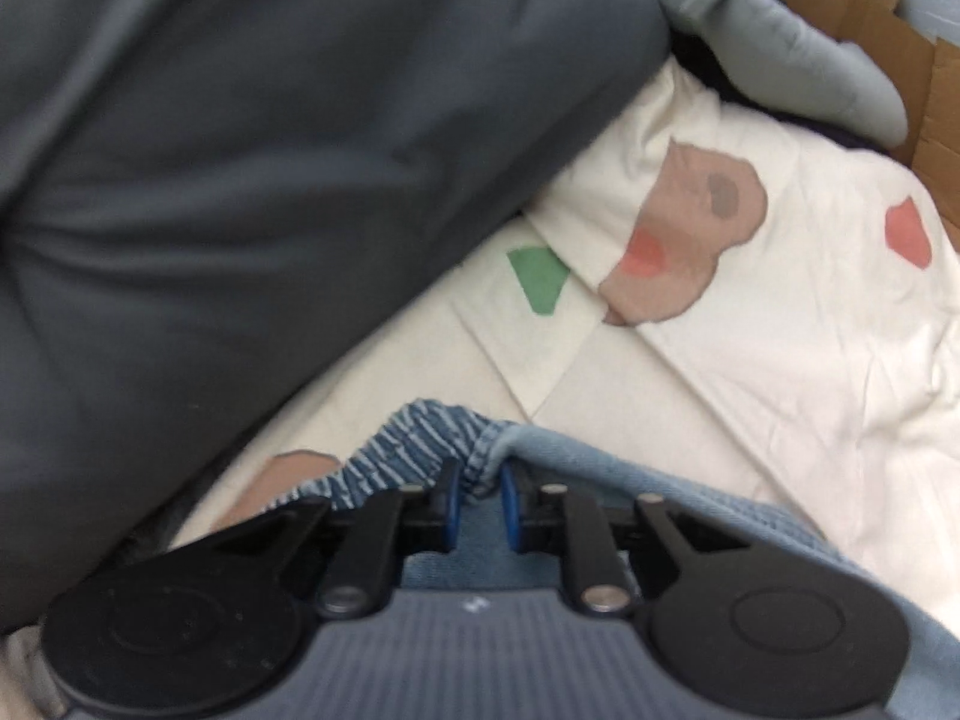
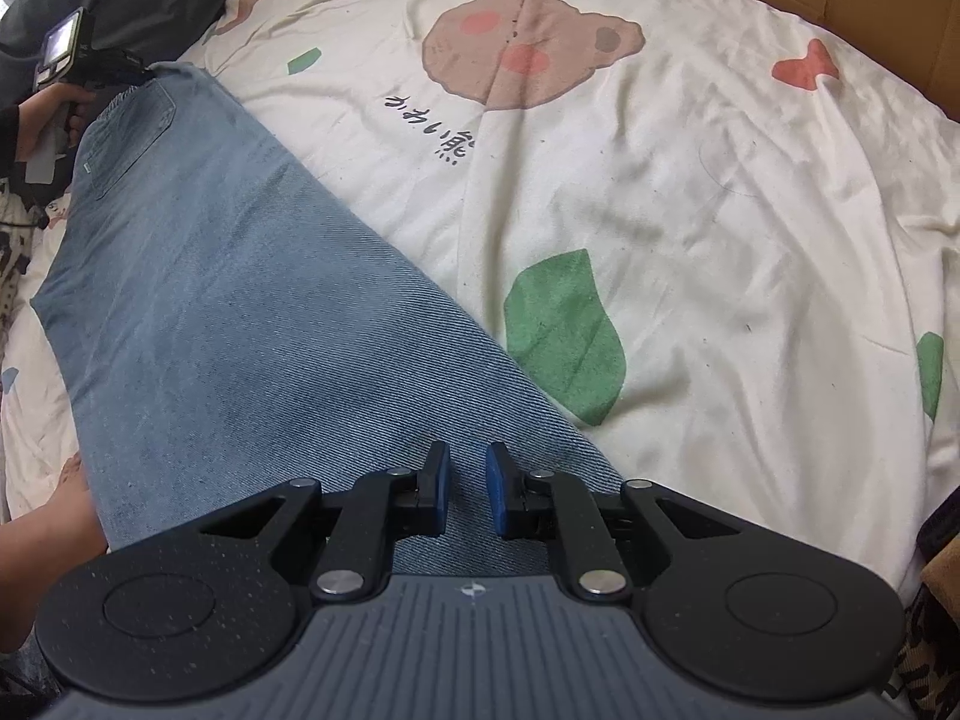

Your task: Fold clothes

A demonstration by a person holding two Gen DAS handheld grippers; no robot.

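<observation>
**Two claws are holding one pair of jeans**

Two claws are working on the blue jeans (image 2: 252, 312), which are lying long and flat across the white bear sheet (image 2: 690, 192). In the right wrist view the jeans are running from the 6 o'clock edge up to 10 o'clock.

The left gripper (image 1: 480, 483) is pinching the stretchy waistband (image 1: 414, 438) of the jeans, and the cloth is bunching between its blue pads. From the right wrist view this gripper (image 2: 123, 75) is sitting far off at 10 o'clock, with a person's hand (image 2: 45, 120) around its handle.

The right gripper (image 2: 467, 483) is sitting on the leg end at 6 o'clock. Its pads are standing a little apart with denim under them, and the pictures are not showing whether cloth is caught between them.

A big grey cloth (image 1: 270, 180) is filling 9 to 12 o'clock in the left wrist view, close to the waistband.

To fold well, the person is probably needing to keep the waistband pinched tight, lift it just clear of the sheet, and bring it over toward the leg end, keeping both edges lined up. The grey cloth could be getting in the way, so the lift should be staying on the jeans' side.
</observation>
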